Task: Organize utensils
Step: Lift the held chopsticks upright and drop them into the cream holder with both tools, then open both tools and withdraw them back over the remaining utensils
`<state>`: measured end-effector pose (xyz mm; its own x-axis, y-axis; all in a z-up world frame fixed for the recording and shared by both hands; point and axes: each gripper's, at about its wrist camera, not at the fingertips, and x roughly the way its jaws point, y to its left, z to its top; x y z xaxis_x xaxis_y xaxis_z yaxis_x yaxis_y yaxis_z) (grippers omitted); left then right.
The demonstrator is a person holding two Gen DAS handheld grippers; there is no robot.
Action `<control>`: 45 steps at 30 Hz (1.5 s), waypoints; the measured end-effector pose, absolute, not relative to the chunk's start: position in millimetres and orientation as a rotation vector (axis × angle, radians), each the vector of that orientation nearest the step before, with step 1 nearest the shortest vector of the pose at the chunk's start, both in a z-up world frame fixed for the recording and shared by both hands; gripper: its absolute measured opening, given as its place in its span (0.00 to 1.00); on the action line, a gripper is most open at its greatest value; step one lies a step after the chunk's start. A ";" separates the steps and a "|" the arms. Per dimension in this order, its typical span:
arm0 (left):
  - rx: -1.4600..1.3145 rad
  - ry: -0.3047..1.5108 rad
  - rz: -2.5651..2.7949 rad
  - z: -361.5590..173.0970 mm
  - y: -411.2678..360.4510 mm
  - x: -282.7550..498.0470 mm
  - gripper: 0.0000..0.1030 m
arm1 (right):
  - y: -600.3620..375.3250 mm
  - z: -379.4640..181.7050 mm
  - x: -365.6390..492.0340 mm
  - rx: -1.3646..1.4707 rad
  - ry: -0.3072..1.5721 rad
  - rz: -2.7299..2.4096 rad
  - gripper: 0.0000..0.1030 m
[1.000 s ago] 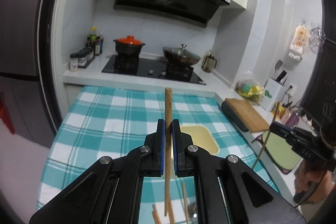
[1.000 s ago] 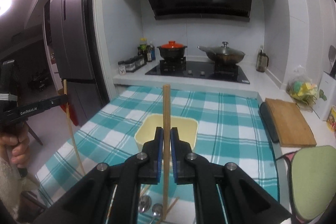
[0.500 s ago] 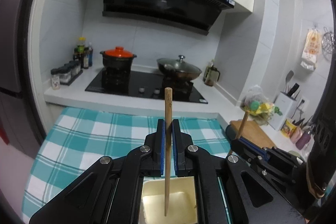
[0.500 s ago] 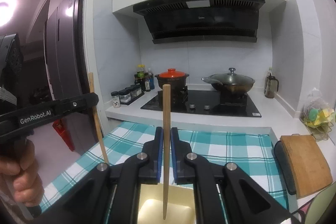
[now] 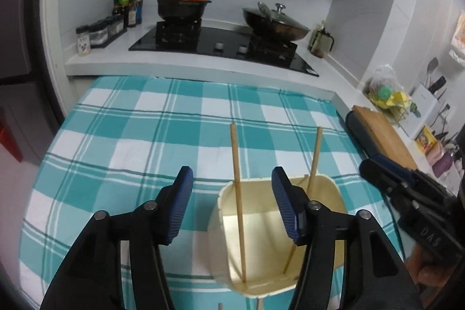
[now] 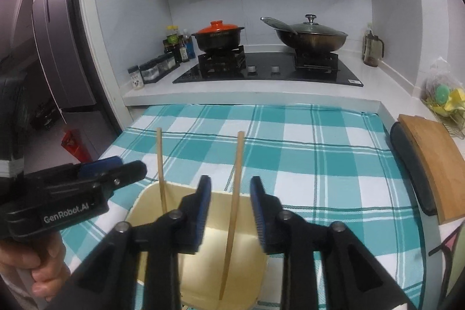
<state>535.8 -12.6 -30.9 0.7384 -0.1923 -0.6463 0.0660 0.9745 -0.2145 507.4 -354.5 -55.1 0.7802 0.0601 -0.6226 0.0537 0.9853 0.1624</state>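
Note:
Two wooden chopsticks stand leaning in a cream container [image 5: 334,193] on the checked cloth. My left gripper [image 5: 232,173] hangs over the container with its jaws opening; one chopstick [image 5: 238,211] rises between them and neither pad touches it. The second chopstick [image 5: 314,159] leans at the container's right side, next to my right gripper [image 5: 370,164]. In the right wrist view, my right gripper [image 6: 230,182] also has its jaws opening, with its chopstick [image 6: 232,225] loose between them. The other chopstick [image 6: 161,170] and my left gripper [image 6: 128,167] show at the left, above the container [image 6: 148,196].
A teal checked cloth [image 5: 130,135] covers the table. Behind it are a hob with an orange-lidded pot [image 5: 181,5] and a lidded wok [image 5: 276,22], and spice jars [image 5: 98,34]. A wooden cutting board [image 6: 430,159] lies to the right. More chopstick ends [image 5: 259,304] show at the bottom edge.
Both grippers came forward and down over the container. Each was shut on a chopstick; both have let go, the jaws stand apart, and the chopsticks rest in the container.

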 end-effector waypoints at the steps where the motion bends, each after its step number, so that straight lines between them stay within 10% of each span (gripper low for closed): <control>1: -0.178 0.717 -0.144 -24.7 -5.5 527.3 0.68 | -356.7 -45.8 499.8 0.183 0.660 0.001 0.37; 8: -0.001 0.638 -0.144 13.3 35.1 426.5 0.98 | -352.7 11.4 423.2 0.065 0.622 -0.006 0.41; 24: 0.101 0.792 -0.167 -143.4 6.8 210.3 0.99 | -306.1 -90.0 192.4 -0.022 0.699 -0.114 0.45; 45: -0.091 0.809 -0.181 -169.7 8.6 170.0 0.99 | -235.7 -185.8 126.5 0.093 0.801 -0.090 0.45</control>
